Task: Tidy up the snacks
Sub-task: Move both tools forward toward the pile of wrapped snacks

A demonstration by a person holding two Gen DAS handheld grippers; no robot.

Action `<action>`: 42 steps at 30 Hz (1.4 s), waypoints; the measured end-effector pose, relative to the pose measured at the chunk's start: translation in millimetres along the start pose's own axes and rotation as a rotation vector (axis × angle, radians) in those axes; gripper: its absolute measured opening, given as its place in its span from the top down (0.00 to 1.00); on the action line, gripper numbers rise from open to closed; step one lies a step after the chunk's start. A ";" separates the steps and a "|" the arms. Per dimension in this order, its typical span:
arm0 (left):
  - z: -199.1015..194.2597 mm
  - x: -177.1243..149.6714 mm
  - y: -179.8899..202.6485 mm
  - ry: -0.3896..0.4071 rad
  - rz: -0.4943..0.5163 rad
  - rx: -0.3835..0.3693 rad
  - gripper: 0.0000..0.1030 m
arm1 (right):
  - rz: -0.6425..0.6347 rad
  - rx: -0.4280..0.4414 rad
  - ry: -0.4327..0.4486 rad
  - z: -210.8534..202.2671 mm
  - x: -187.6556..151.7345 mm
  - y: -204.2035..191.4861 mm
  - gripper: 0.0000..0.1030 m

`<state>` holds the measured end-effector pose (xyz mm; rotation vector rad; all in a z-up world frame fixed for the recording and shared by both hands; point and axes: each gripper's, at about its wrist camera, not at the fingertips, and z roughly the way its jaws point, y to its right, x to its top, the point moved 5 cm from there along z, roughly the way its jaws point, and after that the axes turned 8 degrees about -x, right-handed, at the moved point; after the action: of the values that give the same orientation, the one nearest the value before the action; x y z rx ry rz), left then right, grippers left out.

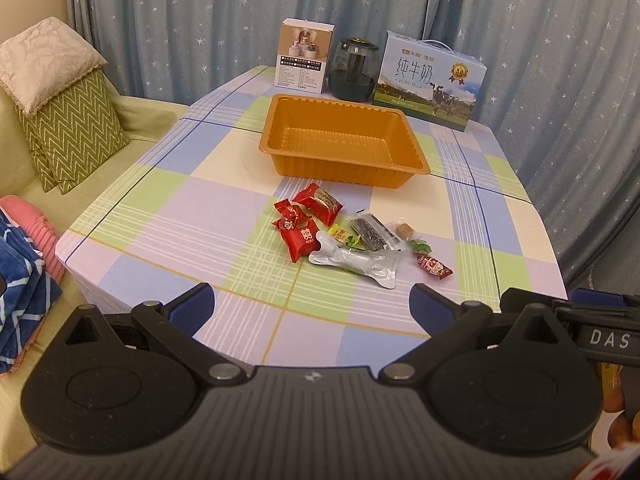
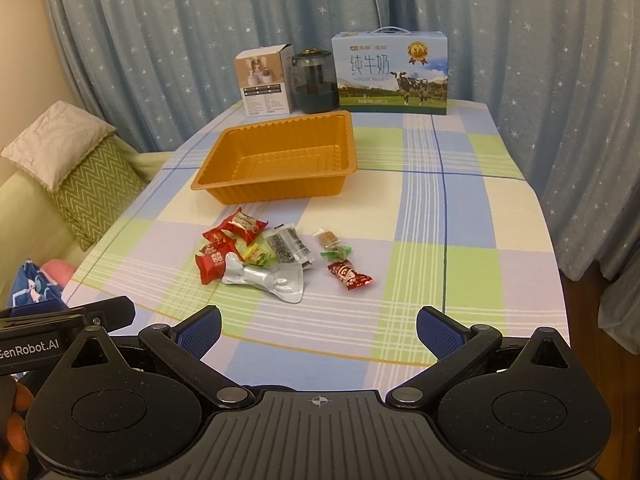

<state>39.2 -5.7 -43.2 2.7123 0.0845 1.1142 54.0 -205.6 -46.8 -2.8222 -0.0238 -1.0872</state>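
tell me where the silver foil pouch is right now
The silver foil pouch lies at the near edge of the snack pile, touching the red double-happiness packet on its left, in front of the empty orange tray.

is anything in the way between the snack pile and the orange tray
Nothing visible. Only bare checked tablecloth lies between the pile of wrapped snacks and the near wall of the empty orange plastic tray. Both grippers hang open short of the pile.

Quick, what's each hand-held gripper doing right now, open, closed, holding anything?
Left hand-held gripper: open, holding nothing, short of the snacks.
Right hand-held gripper: open, holding nothing, short of the snacks.
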 end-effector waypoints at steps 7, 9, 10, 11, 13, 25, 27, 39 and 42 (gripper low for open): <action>7.4 4.2 -6.4 -0.009 -0.013 -0.039 0.00 | 0.013 -0.004 0.007 5.9 -0.4 5.9 0.00; 10.1 6.3 -7.5 -0.010 -0.010 -0.047 0.00 | 0.018 -0.005 0.008 8.6 -0.1 8.9 0.00; 11.8 8.4 -8.2 -0.012 -0.008 -0.051 0.00 | 0.018 -0.004 0.006 10.4 0.2 10.0 0.00; 13.2 10.1 -8.9 -0.013 -0.005 -0.055 0.00 | 0.016 -0.005 0.004 12.2 0.6 11.1 0.00; 15.3 15.2 -10.6 -0.010 0.003 -0.068 0.00 | 0.015 -0.007 0.004 15.8 1.1 13.1 0.00; 40.6 59.2 -40.0 0.019 0.117 -0.086 0.00 | -0.042 0.016 0.032 43.1 3.8 19.3 0.00; 48.9 61.9 -44.4 0.017 0.154 -0.102 0.00 | -0.044 0.024 0.039 49.9 5.2 21.2 0.00; 124.7 40.2 -64.1 -0.062 0.295 -0.164 0.10 | -0.113 0.020 0.015 110.5 13.1 39.5 0.01; 138.2 35.7 -66.3 -0.073 0.313 -0.177 0.13 | -0.143 0.018 0.014 124.9 14.6 41.5 0.01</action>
<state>163.2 40.3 -128.4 2.6607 -0.4426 1.0398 150.7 -232.9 -133.3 -2.8333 -0.2366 -1.1281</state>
